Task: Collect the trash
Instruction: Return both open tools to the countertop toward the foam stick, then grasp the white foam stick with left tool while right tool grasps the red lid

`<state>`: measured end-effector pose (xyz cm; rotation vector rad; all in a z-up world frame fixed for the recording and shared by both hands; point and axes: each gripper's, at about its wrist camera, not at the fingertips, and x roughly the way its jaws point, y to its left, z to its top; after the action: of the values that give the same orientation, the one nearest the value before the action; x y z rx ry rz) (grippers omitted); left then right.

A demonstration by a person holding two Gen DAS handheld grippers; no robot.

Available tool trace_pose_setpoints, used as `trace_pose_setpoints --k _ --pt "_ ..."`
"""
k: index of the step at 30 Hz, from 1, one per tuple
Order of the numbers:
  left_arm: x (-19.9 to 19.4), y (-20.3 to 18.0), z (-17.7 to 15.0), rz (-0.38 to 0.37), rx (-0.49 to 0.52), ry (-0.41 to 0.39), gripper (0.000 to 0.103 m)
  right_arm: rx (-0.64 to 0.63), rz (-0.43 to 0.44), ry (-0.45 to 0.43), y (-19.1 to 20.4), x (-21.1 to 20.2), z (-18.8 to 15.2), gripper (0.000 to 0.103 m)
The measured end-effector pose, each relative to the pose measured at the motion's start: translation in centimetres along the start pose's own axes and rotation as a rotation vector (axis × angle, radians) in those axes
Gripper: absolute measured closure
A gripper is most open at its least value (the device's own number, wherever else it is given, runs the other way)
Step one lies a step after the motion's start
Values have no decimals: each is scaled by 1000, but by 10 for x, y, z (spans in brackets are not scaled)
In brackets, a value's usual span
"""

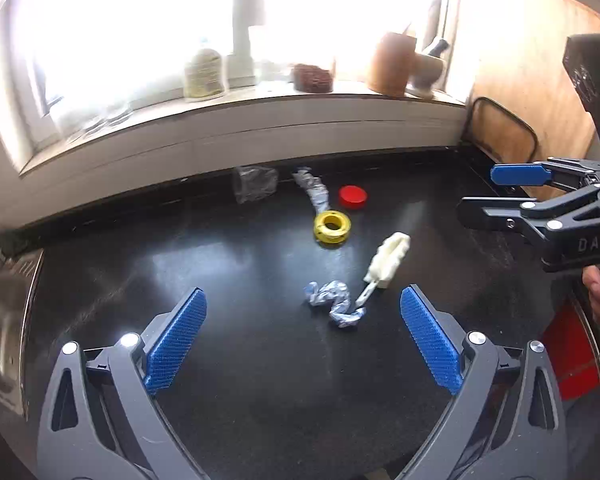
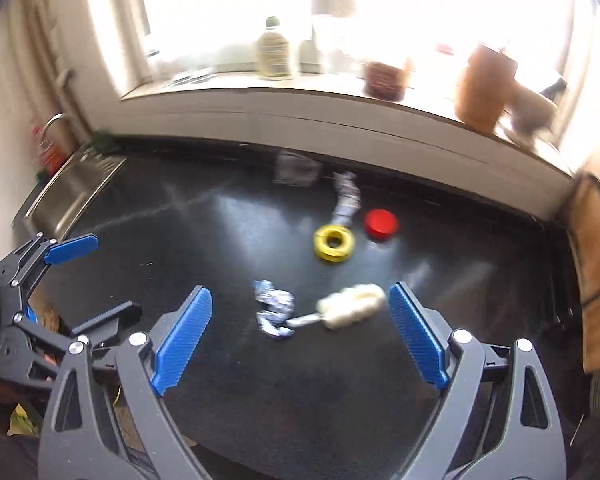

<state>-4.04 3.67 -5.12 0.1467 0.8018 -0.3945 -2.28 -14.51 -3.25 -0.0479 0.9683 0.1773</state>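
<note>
While both grippers hang over the near edge of the black countertop [image 1: 228, 380], neither holds anything. The left gripper [image 1: 303, 340] has its blue pads spread wide with bare counter between them, and the right gripper [image 2: 300, 336] is spread just as wide and equally empty.

Taking the yellow ring [image 1: 332, 227] as the landmark, the crumpled foil wrapper [image 1: 334, 303] lies nearest the grippers, well on the near side of the ring. Its far right end touches the handle of a white bristle brush [image 1: 389, 259], which lies slantwise between wrapper and ring, apart from the ring. Just beyond the ring, and touching its far edge, a second twisted foil strip [image 1: 313, 190] runs away toward the wall. A red cap [image 1: 353, 196] sits just right of that strip, beyond the ring. A clear crumpled plastic piece [image 1: 255, 183] rests farther back and left of the ring, against the wall below the window ledge [image 1: 260, 98].
</note>
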Motion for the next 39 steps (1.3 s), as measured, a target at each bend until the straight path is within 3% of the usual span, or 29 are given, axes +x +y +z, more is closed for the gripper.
trace_pose_setpoints --k 6,12,20,29,33,36,39 --pt "31 -47 11 -66 134 44 8 73 -49 3 -49 -1 -11 16" --pt "69 -52 14 -92 192 101 8 64 -37 34 -59 31 -1 16" --pt "146 -71 14 -124 254 171 8 -31 -29 117 -89 125 31 16" --pt "222 -87 15 -164 211 230 8 -89 39 241 -117 250 56 16" --pt "246 -91 10 -187 191 254 9 -149 69 260 -113 288 62 16" --pt "257 -92 9 -203 180 266 18 -178 89 255 -108 302 65 18" --pt "265 -89 10 -211 157 282 33 -209 88 236 -102 310 69 29"
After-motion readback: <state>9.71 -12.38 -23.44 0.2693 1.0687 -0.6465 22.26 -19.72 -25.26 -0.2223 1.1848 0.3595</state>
